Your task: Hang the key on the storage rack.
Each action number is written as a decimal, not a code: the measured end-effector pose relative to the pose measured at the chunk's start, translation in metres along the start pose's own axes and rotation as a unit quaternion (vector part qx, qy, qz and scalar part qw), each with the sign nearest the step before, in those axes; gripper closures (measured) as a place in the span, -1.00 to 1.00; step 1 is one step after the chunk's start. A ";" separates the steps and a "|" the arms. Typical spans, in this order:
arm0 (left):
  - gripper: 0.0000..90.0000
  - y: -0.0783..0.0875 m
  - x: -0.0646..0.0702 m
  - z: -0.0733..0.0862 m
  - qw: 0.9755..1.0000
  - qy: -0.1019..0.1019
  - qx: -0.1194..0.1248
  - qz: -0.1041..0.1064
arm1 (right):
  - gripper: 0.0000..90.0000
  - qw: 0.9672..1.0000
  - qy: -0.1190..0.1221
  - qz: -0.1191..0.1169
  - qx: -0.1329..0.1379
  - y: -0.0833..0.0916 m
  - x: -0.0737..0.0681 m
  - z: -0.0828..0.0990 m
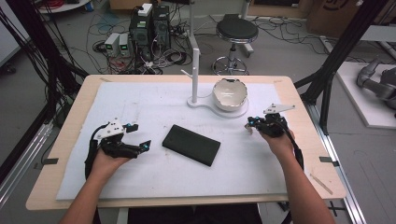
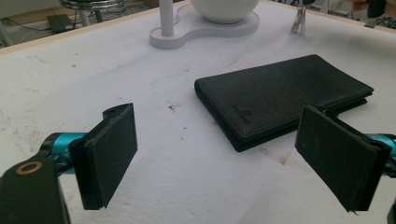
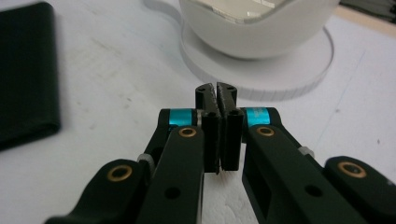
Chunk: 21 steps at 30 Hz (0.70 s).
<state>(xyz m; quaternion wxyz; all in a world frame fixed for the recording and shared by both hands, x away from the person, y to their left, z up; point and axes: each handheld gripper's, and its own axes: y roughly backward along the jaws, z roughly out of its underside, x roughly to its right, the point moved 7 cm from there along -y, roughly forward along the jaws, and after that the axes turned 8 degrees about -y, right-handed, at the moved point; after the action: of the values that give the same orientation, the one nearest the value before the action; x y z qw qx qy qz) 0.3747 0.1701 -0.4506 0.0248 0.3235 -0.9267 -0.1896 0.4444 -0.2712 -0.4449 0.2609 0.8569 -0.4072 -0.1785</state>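
We are seeing a wallet (image 2: 280, 98) in black, grained, matt leather lying at the middle of the worktop (image 1: 70, 121), whose edge is looking like pale wood under a white, scuffed, matt sheet (image 1: 140, 102). At one o'clock from the wallet a bowl (image 1: 229, 93) is shining glossy white like ceramic on a smooth white plastic-looking stand (image 2: 187, 32). The fingers (image 2: 109, 154) are wearing matt black, rubbery pads.

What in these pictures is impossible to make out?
- Small metal thing near the right gripper: tiny in the high view, and the left gripper view's top edge hides whether the jaws hold it.
- Bowl: the inside is cut off by the right gripper view's top edge.
- Wallet: cut off by that view's left edge.
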 end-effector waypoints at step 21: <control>-0.71 0.002 0.000 -0.002 1.000 -0.008 0.000 -0.007 | 1.00 0.993 0.091 -0.048 0.060 0.043 -0.054 -0.107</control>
<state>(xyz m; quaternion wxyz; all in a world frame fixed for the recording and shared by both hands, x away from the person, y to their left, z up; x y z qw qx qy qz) 0.3736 0.1713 -0.4478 0.0162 0.3285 -0.9245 -0.1926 0.4415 -0.2191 -0.3285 0.2362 0.9022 -0.3501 -0.0873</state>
